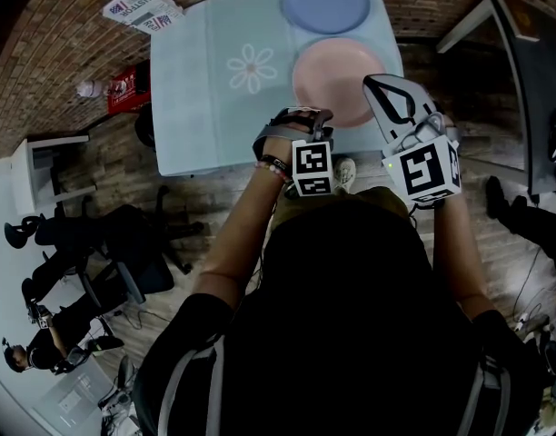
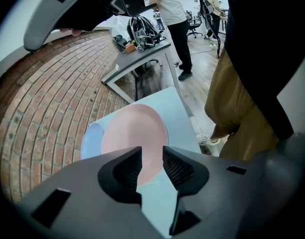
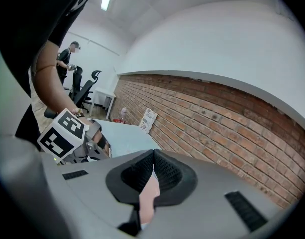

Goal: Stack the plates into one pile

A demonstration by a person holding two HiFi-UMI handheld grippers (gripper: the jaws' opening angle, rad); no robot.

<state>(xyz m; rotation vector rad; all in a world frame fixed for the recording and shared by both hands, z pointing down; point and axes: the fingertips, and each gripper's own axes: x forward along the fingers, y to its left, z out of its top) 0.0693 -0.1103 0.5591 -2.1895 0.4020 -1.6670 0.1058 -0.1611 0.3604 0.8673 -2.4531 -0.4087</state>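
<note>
A pink plate (image 1: 337, 80) lies on the pale blue table (image 1: 196, 107) near its front right corner. A blue plate (image 1: 325, 3) lies just behind it, separately. My left gripper (image 1: 301, 114) hovers at the table's front edge, left of the pink plate. In the left gripper view its jaws (image 2: 152, 151) are open with nothing between them, aimed at the pink plate (image 2: 135, 131) and the blue plate (image 2: 90, 138) beyond. My right gripper (image 1: 371, 84) hangs over the pink plate's right rim. Its tips (image 3: 153, 153) meet, shut, with only pink showing behind them.
A brick wall (image 1: 69, 34) runs behind the table. A newspaper (image 1: 142, 9), a bottle (image 1: 90, 87) and a red box (image 1: 124, 89) lie to the table's left. Office chairs (image 1: 105, 243) stand at the left, a desk (image 1: 523, 80) at the right, and people (image 2: 175, 19) beyond.
</note>
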